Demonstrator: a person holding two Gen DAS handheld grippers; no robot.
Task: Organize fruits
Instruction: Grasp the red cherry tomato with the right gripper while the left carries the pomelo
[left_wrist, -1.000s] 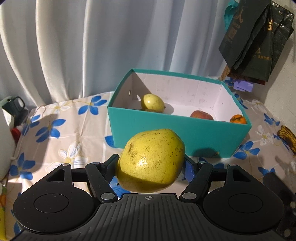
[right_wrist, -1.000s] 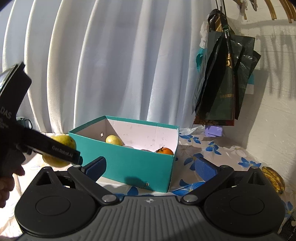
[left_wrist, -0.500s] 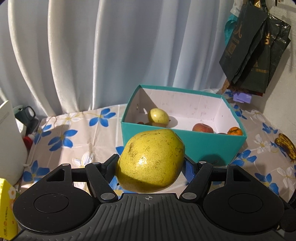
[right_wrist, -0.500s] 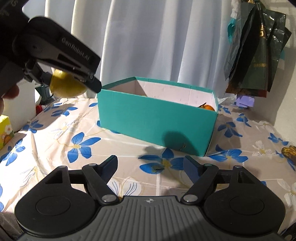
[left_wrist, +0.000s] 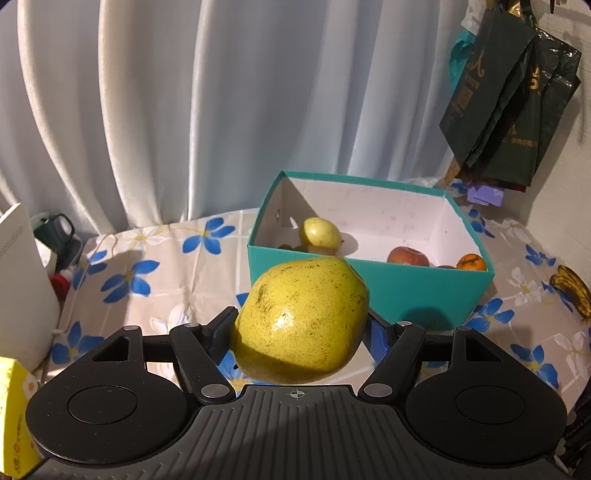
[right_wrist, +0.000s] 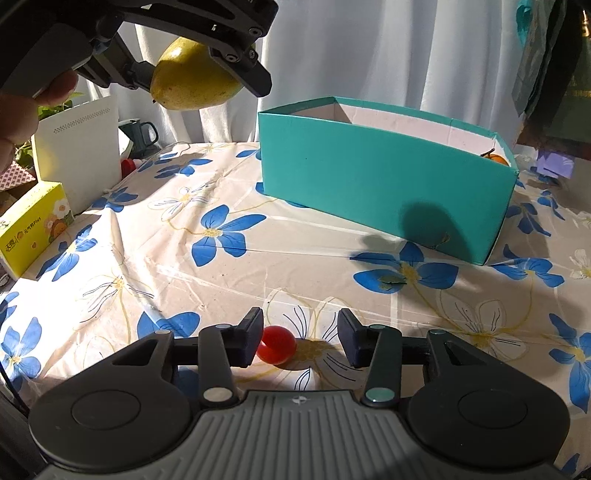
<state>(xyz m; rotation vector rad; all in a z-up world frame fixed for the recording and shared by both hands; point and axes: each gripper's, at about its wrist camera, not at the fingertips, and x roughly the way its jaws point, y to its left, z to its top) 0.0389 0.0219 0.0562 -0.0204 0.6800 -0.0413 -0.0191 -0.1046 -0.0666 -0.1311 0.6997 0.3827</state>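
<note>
My left gripper (left_wrist: 301, 328) is shut on a big yellow speckled fruit (left_wrist: 306, 295), held in the air in front of the teal box (left_wrist: 369, 291). Inside the box lie a small yellow fruit (left_wrist: 320, 232), a red apple (left_wrist: 408, 256) and an orange (left_wrist: 471, 263). In the right wrist view the same yellow fruit (right_wrist: 195, 81) hangs high at the upper left. My right gripper (right_wrist: 301, 338) sits low over the flowered tablecloth with its jaws closing around a small red round fruit (right_wrist: 277, 345). The left pad is at the fruit and the right pad stands apart from it.
A white device (right_wrist: 79, 155), a dark mug (right_wrist: 138, 134) and a yellow carton (right_wrist: 35, 221) stand at the table's left edge. Dark green bags (left_wrist: 509, 96) hang at the right wall. Bananas (left_wrist: 570, 291) lie right of the box. White curtains close off the back.
My right gripper dropped toward the table and tipped downward, its jaws narrowed, and the small red fruit came between them. My left gripper rose a little, still holding the yellow fruit.
</note>
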